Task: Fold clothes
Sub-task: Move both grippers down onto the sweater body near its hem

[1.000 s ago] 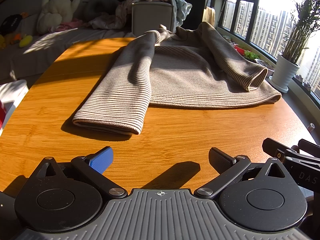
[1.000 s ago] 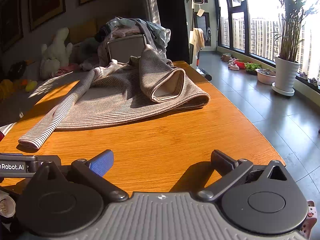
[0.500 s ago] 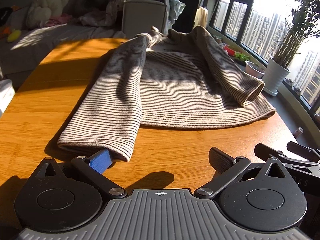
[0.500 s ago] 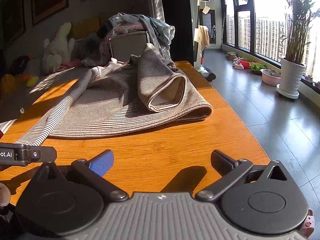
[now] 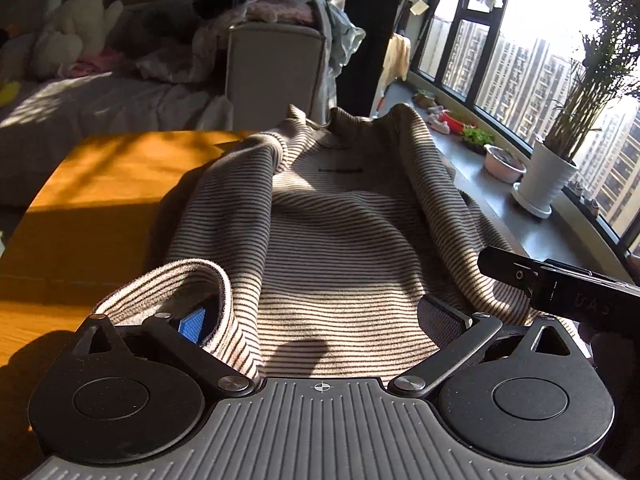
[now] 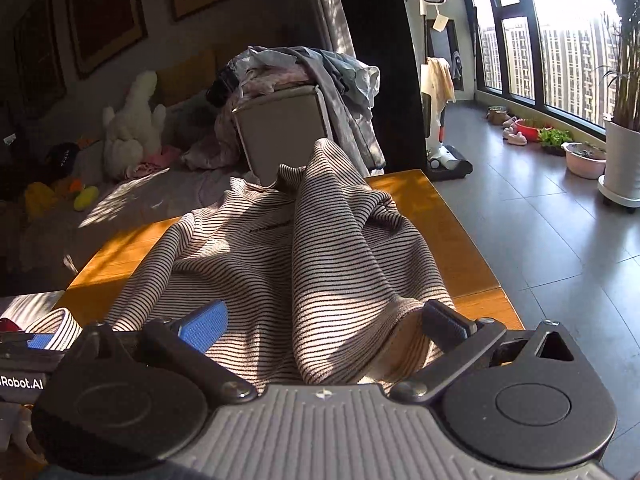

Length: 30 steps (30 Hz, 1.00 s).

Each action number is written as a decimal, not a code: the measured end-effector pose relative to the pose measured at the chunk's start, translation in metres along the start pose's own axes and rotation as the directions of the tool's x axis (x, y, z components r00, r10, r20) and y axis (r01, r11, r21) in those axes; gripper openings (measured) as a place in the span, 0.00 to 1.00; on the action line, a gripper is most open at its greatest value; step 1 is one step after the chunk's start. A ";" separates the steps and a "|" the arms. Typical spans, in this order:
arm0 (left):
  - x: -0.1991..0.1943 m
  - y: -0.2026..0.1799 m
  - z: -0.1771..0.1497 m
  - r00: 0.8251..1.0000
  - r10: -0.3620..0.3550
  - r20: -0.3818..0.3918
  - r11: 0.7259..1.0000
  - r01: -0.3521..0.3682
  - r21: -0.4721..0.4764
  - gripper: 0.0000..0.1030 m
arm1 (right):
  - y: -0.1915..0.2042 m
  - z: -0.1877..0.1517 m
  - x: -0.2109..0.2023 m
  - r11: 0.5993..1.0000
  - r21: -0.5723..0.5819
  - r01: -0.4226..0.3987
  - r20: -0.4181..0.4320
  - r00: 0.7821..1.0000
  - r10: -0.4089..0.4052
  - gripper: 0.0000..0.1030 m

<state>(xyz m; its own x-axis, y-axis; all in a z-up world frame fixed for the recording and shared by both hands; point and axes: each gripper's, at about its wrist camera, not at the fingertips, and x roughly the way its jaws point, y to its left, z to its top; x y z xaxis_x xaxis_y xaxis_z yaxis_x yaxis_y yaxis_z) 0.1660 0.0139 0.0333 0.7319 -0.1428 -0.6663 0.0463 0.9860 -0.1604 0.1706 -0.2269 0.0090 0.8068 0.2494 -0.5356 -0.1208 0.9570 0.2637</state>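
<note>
A brown-and-cream striped sweater (image 5: 340, 248) lies flat on the wooden table (image 5: 100, 200), collar at the far end and both sleeves folded along its body. My left gripper (image 5: 316, 320) is open over the near hem, and its blue fingertip (image 5: 192, 324) sits inside the left sleeve cuff (image 5: 168, 284). In the right wrist view, my right gripper (image 6: 324, 326) is open across the sweater (image 6: 280, 264). Its black fingertip (image 6: 444, 324) rests at the mouth of the right sleeve cuff (image 6: 400, 320). The right gripper's body (image 5: 560, 288) shows at the left view's right edge.
A grey hamper (image 6: 284, 132) heaped with clothes stands just past the table's far end. A sofa with a white plush toy (image 5: 76, 40) is at the back left. The table's right edge (image 6: 480, 272) drops to a tiled floor with a potted plant (image 5: 548, 176).
Both grippers have moved forward from bare table onto the sweater's near edge. The left blue finger has slid into the left cuff, and the right gripper has reached the right cuff.
</note>
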 end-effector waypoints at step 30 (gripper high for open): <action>0.056 -0.018 -0.003 0.995 -0.093 -0.028 0.958 0.097 0.269 1.00 | -0.011 -0.072 -0.089 0.967 -0.158 -0.199 -0.123 0.976 0.181 1.00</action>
<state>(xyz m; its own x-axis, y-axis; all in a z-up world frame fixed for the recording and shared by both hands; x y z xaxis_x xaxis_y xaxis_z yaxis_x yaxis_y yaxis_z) 0.2040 -0.0118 -0.0034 0.7053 -0.2358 -0.6685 0.2977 0.9544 -0.0226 0.0585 -0.2484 -0.0044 0.6940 0.4347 -0.5740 -0.3692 0.8993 0.2346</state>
